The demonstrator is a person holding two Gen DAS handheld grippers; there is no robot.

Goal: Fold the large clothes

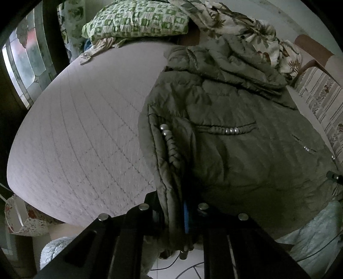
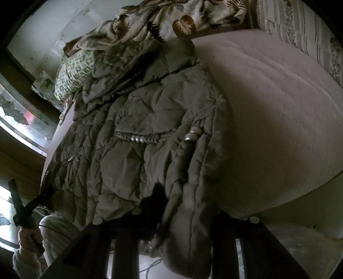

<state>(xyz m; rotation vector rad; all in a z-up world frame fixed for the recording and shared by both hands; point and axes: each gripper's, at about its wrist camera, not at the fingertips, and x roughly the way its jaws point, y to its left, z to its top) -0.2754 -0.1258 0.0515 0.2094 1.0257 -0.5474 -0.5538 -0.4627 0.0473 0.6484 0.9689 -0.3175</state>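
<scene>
Both grippers are clamped on the hem of the olive quilted jacket (image 1: 225,133): the left gripper (image 1: 173,216) has its jaws pressed nearly together on the jacket's left bottom edge, with a strip of blue showing at the inner face of one finger, and the right gripper (image 2: 178,216) pinches a thicker roll of padded fabric at the opposite bottom corner, its jaws a little further apart around that bulk. No earlier view is at hand to compare. The jacket lies spread on the pale quilted mattress (image 1: 81,133), collar end away from the cameras, its hem raised off the near edge of the bed where the jaws hold it. Rows of silver beads (image 1: 231,130) trim the pocket openings. Beyond the collar sit a green-and-white checked pillow (image 1: 137,19) and a crumpled leaf-print blanket (image 1: 253,28). A striped floral bedcover (image 1: 321,100) lies along the far side. In the right wrist view a person's hand (image 2: 27,236) in a fuzzy pale sleeve grips the handle of the other tool.
</scene>
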